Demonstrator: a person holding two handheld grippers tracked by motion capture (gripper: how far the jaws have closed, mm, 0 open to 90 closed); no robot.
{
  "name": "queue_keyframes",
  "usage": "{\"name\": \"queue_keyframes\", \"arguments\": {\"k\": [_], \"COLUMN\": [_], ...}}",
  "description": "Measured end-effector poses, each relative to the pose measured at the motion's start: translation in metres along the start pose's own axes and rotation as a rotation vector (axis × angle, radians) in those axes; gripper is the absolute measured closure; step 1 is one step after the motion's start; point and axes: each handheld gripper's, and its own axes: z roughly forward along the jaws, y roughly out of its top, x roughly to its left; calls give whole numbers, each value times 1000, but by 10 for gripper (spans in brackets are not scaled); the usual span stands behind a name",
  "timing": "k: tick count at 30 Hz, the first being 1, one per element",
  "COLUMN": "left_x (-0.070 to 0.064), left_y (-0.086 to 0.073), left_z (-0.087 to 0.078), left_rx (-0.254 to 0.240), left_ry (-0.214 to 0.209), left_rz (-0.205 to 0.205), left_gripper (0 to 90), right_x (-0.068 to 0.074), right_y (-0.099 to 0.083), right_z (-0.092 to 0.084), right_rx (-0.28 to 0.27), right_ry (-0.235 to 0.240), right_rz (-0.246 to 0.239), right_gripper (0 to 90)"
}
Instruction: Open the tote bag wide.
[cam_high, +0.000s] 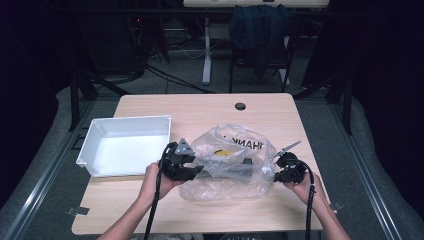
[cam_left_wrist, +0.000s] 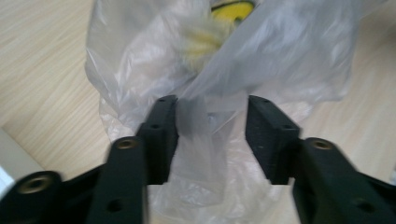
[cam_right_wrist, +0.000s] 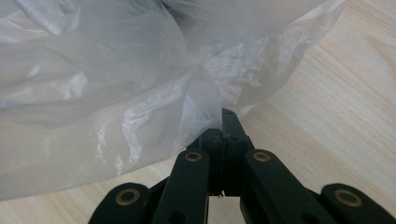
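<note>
The right gripper (cam_right_wrist: 224, 116) is clamped on the clear plastic bag (cam_high: 227, 160), while the left gripper (cam_left_wrist: 212, 135) gapes around a loose fold, pads not pressing.

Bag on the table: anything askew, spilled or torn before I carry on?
Nothing spilled or visibly torn. The bag lies crumpled on the table, its print reading mirrored, with yellow and dark items inside. The right gripper pinches its film; the left gripper straddles a fold, not clamped.
</note>
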Motion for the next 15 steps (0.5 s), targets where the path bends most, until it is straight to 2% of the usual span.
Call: {"name": "queue_keyframes", "arguments": {"k": [2, 3, 4, 5, 6, 9, 10, 12, 15], "left_x": [4, 6, 8, 9, 10, 11, 12, 13, 15], "left_y": [-6, -8, -12, -14, -16, -19, -20, -22, -26], "left_z": [11, 17, 22, 26, 29, 34, 34, 34, 35], "left_rx": [27, 51, 65, 87, 96, 115, 116, 127, 138], "left_ry": [9, 5, -1, 5, 6, 12, 13, 17, 15], "left_rz": [1, -5, -11, -5, -3, -3, -8, -7, -20], "left_gripper": [846, 891, 900, 900, 900, 900, 900, 900, 900], "right_x": [1, 1, 1, 3, 1, 2, 4, 3, 3], "right_y": [0, 0, 0, -1, 1, 2, 0, 2, 2], "right_z": [2, 3, 3, 5, 4, 7, 10, 7, 6], "right_rx": [4, -2, -3, -32, -4, 0, -43, -2, -5], "right_ry": [-31, -52, -58, -63, -53, -57, -58, -59, -37], "right_rz": [-2, 1, -4, 12, -9, -13, 21, -14, -18], "right_gripper": [900, 900, 900, 900, 900, 900, 900, 900, 891]}}
